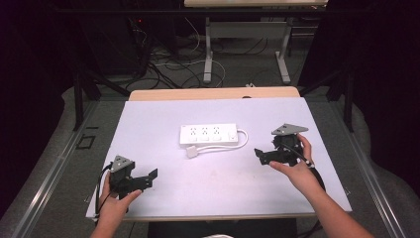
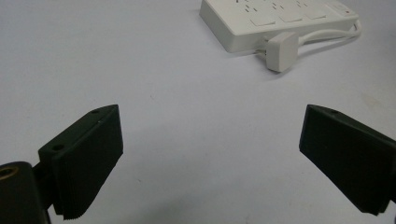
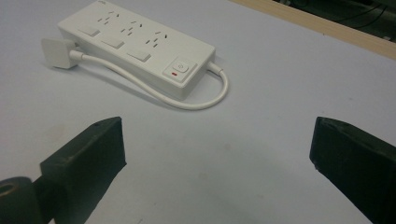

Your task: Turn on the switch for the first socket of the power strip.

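A white power strip lies flat at the middle of the white table top. Its short cord loops round the right end and runs along the near side to a square white plug lying beside the strip. My left gripper rests open at the near left, empty, well short of the plug. At the right, my right gripper is held open and empty, a little way from the strip's switch end.
The wooden back edge of the table shows beyond the white sheet. On the floor behind stand a table's metal legs and loose cables. Dark frame posts flank the table.
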Demonstrator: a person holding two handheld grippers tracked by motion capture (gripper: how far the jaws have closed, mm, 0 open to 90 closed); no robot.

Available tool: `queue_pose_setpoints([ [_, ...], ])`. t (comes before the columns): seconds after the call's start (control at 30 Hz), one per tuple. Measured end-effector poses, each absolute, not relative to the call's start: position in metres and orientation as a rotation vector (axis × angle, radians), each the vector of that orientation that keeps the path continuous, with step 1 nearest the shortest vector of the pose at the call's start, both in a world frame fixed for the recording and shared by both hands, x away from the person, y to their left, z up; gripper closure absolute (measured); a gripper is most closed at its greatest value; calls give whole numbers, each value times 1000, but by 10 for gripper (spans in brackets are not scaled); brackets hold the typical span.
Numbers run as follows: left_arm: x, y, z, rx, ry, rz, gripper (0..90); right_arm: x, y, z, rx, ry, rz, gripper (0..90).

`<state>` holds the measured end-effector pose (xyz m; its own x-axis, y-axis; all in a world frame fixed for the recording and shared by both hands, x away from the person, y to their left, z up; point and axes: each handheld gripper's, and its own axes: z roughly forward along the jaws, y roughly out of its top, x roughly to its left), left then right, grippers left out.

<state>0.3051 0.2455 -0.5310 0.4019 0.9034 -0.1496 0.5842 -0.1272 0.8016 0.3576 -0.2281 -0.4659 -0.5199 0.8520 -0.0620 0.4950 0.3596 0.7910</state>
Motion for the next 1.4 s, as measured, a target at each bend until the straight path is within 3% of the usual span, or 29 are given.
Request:
queue_pose_setpoints([
  [1.4, 306, 247, -531, 1822, 1292, 471, 82, 395, -203, -437, 1109, 2254, 965, 196],
])
